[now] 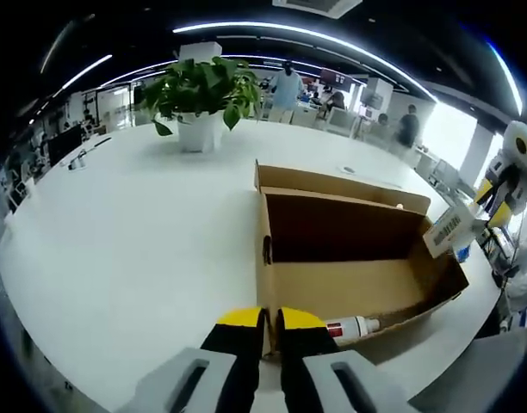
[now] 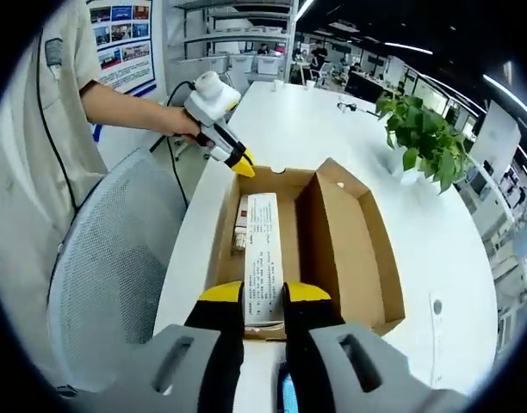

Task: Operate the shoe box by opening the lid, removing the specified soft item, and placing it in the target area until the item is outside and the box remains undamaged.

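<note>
Table [image 1: 117, 241], white and round-edged, carries the open cardboard shoe box [image 2: 350, 249], its lid already folded back. I hold the left gripper [image 1: 269, 320] nearly closed on the box's near wall, bracing it. My right gripper [image 2: 263, 301] grips a printed flat carton [image 2: 263, 258] at the box end. A white tube [image 1: 354, 327] lies inside. Removal is in hand; next I lift clear without tearing the wall.

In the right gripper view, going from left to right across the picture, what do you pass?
Person's sleeve → mesh chair back → left gripper at the box's far edge → white labelled panel in the right gripper → open cardboard shoe box → potted plant.
</note>
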